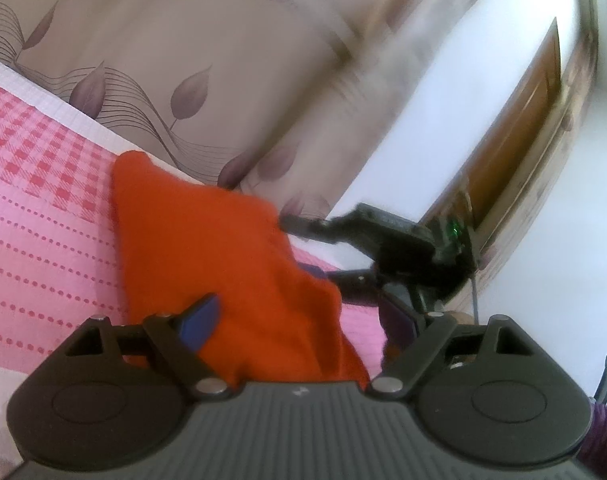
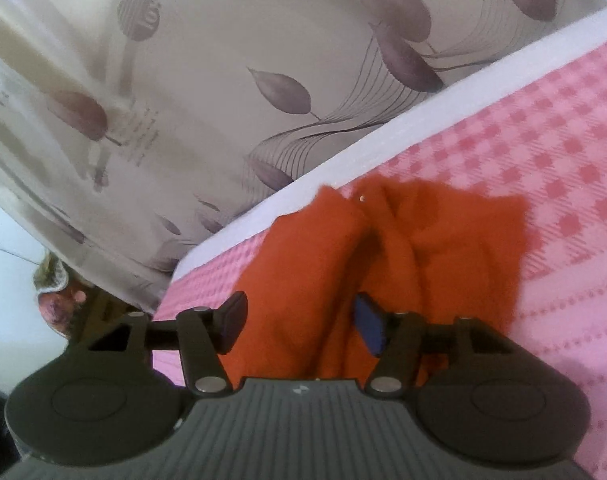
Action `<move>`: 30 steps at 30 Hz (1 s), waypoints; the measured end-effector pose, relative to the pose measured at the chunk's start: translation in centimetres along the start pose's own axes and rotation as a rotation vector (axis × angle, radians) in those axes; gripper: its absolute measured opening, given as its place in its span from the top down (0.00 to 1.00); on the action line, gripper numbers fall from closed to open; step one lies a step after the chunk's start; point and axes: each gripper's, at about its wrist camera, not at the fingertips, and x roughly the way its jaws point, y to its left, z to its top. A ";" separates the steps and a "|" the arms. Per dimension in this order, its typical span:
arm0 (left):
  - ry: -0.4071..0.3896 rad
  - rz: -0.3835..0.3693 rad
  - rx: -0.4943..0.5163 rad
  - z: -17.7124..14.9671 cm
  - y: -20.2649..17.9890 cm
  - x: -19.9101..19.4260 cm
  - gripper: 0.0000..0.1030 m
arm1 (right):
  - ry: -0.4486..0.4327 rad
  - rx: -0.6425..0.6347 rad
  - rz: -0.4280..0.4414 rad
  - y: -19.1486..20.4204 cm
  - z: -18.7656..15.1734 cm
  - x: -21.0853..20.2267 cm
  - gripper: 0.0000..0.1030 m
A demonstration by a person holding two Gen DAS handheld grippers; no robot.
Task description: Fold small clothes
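Nearest your left camera is your left gripper (image 1: 299, 324), its jaws spread wide, with the orange garment (image 1: 223, 264) draped up between them. One blue pad (image 1: 201, 326) shows against the cloth on the left side; the opposite finger is dark and blurred, so you cannot tell whether either pad actually presses the fabric. Beyond the cloth, in that same view, your right gripper (image 1: 315, 248) reaches in from the right, one dark finger ending at the garment's far edge.

From your right camera, the right gripper (image 2: 301, 322) stands with its jaws apart. The orange garment (image 2: 403, 248) runs between the fingers, with a gap between the fabric and the blue pad (image 2: 369, 324), so nothing is pinched there.

The garment lies rumpled on the pink checked bedspread (image 2: 543, 184), close to the bed's white edge (image 2: 383, 148). A beige curtain (image 2: 207, 80) printed with purple leaves hangs just behind the bed. In the left view a wooden door (image 1: 523, 120) stands further back, on the right.
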 end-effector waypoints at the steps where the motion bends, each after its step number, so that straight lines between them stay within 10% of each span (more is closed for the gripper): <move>1: 0.000 0.000 -0.002 0.0 0.0 0.0 0.16 | 0.021 -0.021 -0.015 0.5 -0.1 0.7 0.41; 2: -0.001 -0.001 -0.004 0.0 0.0 0.0 0.16 | 0.039 -0.053 -0.051 1.0 -0.2 1.4 0.42; 4: -0.002 0.000 -0.005 0.0 0.1 0.0 0.15 | 0.039 -0.114 -0.091 2.1 -0.4 2.0 0.76; 7: -0.021 -0.005 -0.002 0.0 0.0 -0.3 0.15 | -0.037 -0.235 -0.119 4.1 -0.3 0.6 0.80; 27: -0.013 0.001 -0.025 0.0 0.4 -0.3 0.15 | -0.112 -0.048 -0.119 -3.9 -0.2 -5.3 0.81; 30: -0.007 0.005 -0.025 0.0 0.4 -0.2 0.15 | -0.123 -0.035 -0.154 -4.2 -0.5 -5.5 0.59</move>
